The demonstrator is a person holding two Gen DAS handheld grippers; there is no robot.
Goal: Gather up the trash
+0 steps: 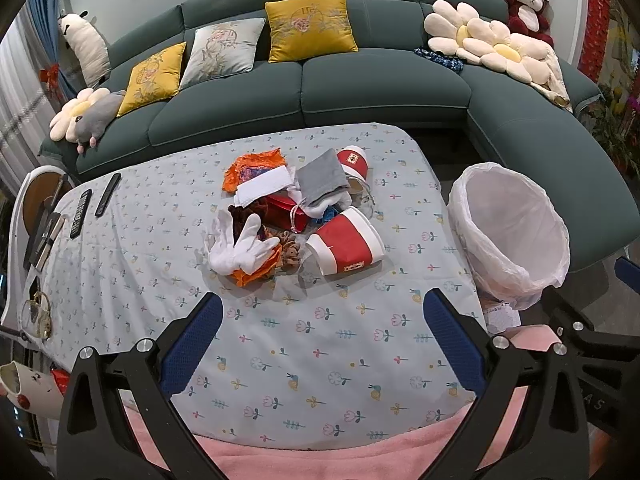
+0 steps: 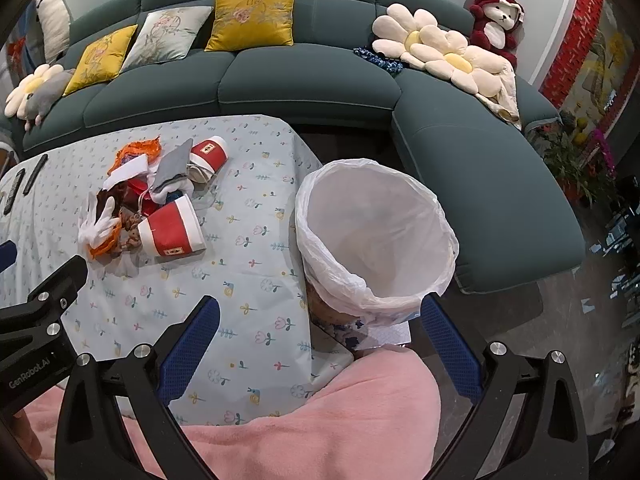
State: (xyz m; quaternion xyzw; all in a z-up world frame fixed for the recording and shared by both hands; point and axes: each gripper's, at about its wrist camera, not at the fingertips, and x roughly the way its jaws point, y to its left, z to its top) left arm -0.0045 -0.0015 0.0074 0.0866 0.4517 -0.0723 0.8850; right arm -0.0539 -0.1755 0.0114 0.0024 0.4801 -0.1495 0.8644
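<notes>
both our grippers, left and right, hover spread and empty; we reach far to the near cup in the pile, bin waiting right.

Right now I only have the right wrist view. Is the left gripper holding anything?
Observer: No. The left gripper has its fingers spread wide, with only the flowered tablecloth showing between them.
Operator: Is anything lying at the left end of the table, past the remotes?
Observer: Yes, a pair of glasses lies at the left edge of the cloth, nearer to you than the remotes.
Operator: Anything else down that side?
Observer: A white mug shows at the lower left, beyond the cloth's edge. I cannot tell what it rests on.
</notes>
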